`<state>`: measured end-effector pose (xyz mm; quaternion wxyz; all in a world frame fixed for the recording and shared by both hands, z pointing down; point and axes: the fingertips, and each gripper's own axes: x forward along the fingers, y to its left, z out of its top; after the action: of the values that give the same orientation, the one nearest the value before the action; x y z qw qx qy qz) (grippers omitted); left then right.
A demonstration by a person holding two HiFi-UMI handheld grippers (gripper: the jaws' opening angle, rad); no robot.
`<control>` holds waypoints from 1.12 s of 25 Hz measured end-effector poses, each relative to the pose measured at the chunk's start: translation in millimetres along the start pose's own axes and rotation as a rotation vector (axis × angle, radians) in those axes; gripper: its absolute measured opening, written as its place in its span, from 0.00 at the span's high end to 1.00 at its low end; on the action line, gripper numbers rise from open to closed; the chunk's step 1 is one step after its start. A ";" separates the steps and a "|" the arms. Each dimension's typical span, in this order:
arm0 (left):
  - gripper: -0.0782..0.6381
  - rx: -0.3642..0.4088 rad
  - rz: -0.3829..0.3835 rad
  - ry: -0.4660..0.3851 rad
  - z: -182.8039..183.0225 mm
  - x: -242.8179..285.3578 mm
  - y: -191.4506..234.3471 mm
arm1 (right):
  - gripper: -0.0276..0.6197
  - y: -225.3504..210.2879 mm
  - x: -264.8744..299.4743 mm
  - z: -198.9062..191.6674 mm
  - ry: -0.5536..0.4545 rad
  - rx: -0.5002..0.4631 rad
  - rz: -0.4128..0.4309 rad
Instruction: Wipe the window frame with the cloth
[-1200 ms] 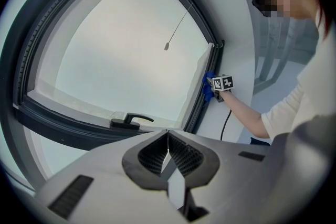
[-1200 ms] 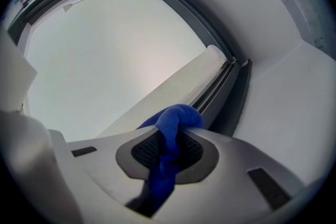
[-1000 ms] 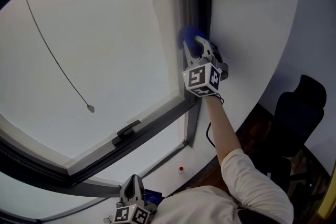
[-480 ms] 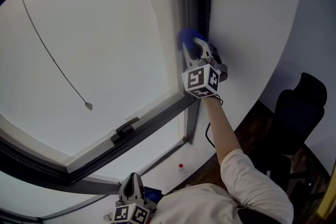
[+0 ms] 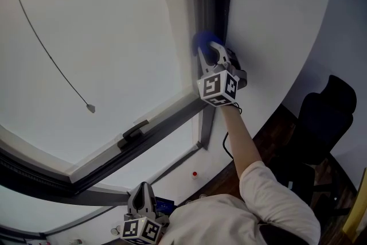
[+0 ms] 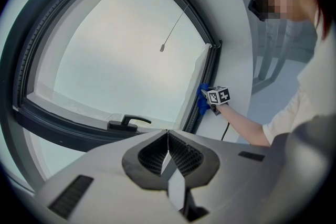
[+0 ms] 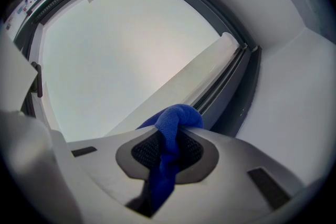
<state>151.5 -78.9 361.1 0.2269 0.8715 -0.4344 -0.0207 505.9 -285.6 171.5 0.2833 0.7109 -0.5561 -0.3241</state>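
Right gripper view: right tool (image 7: 172, 134) clamps blue cloth (image 7: 177, 117) at the window frame (image 7: 233, 96); left tool (image 6: 168, 138) closed

Bright window (image 5: 103, 37) backlight; dim interior; fisheye edge distortion.

Cloth (image 7: 177, 119): was blue fabric, soft, nubbly weave, matt.
Window frame (image 5: 209, 0): looked dark, smooth, matt.
Wall (image 5: 269, 20): was white, smooth, matt, painted-looking.
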 end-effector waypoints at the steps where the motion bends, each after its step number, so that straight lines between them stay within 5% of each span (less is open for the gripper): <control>1: 0.88 0.001 0.000 -0.001 0.1 -0.1 0.0 | 0.87 2.6 -0.6 -2.0 0.003 0.002 0.004; 20: 0.88 0.008 0.011 0.013 -5.8 -4.6 -1.1 | 0.87 33.0 -8.1 -28.4 0.042 0.023 0.069; 28: 0.88 0.007 0.011 0.020 -8.0 -2.5 0.9 | 0.87 45.6 -10.2 -39.6 0.042 0.109 0.098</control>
<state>151.1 -74.5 368.2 0.2285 0.8699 -0.4370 -0.0092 507.2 -284.1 232.7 0.2713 0.7040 -0.6009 -0.2641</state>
